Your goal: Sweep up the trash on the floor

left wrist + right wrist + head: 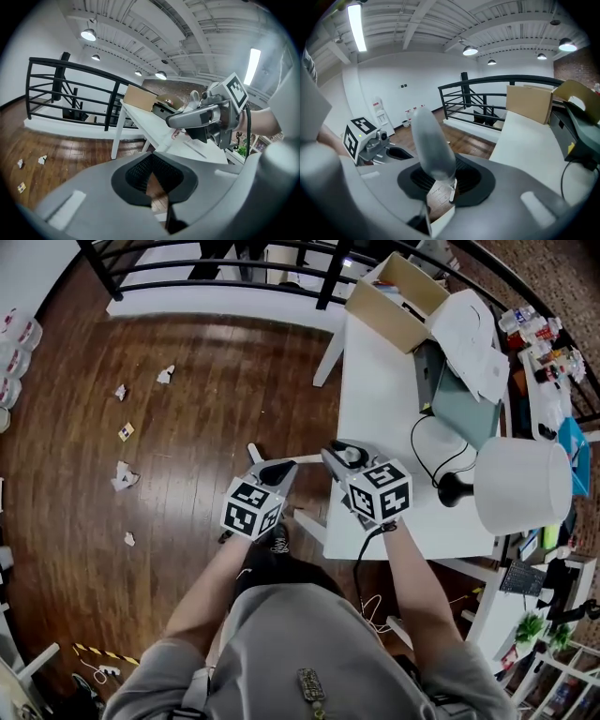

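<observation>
Looking down over a broad brown wooden floor (197, 418), bounded at the far side by a black railing (216, 268). To the right, a white bench (375, 399) loaded with a cardboard box (394, 301), papers and a white lamp shade (522, 484). On the left part of the floor, five or so pale scraps of trash (123, 476), scattered well apart from near to far, none gathered into a pile. By the bench's near left corner, both tools held side by side. Shut tight, the left tongs (275, 471), with nothing between the jaws but a sliver of floor showing through. Drawn narrow around a grey rounded handle (432, 143), the right tongs (339, 457), pads seemingly pressing on it. Cannot tell what the handle belongs to; likely a sweeping tool. Judged from this: barely begun. Handle in grip, no scrap moved into a heap, no dustpan in sight. Left to do: carry the tool over to the left, brush every scrap together, then collect and discard.
</observation>
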Demonstrator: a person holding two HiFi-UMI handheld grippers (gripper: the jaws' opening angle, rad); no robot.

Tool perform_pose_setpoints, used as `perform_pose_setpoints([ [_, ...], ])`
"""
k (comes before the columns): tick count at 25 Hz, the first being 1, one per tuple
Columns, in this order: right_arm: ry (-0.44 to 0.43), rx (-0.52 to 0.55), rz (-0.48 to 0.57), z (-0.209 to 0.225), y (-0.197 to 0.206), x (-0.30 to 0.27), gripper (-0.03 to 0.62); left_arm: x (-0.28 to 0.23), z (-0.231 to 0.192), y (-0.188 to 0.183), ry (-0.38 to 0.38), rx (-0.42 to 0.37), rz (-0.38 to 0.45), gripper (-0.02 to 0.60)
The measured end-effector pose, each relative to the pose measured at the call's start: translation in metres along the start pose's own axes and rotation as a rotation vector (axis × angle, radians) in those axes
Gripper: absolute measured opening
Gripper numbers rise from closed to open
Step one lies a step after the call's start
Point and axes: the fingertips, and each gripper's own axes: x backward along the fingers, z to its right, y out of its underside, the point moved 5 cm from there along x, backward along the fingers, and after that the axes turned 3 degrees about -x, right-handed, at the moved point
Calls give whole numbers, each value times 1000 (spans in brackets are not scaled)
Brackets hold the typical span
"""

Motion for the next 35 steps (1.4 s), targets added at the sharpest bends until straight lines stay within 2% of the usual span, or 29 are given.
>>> perform_pose_setpoints([
  [8, -93, 89, 11, -48, -26, -21, 84, 22, -11, 36, -79, 50, -19, 5],
  [12, -143, 143, 20, -73, -36, -30, 83, 39, -16, 54, -126, 80, -6, 50],
  [15, -194, 195, 21, -100, -42, -36, 83, 58, -16, 66, -159, 97, 17, 54],
  [21, -354, 313, 57, -179, -69, -28, 80, 108, -17, 92, -272, 143, 42, 127],
  [28, -586, 403, 120, -287, -91, -12, 78, 175, -30, 123, -460, 180, 59, 179],
  [31, -677, 426, 125, -335, -91, -8, 78, 206, -35, 136, -504, 199, 84, 216],
  [34, -743, 438, 120, -377, -88, -7, 78, 243, -46, 146, -563, 218, 120, 216],
  [35, -761, 440, 116, -390, -88, -9, 78, 257, -51, 151, -584, 228, 128, 184],
])
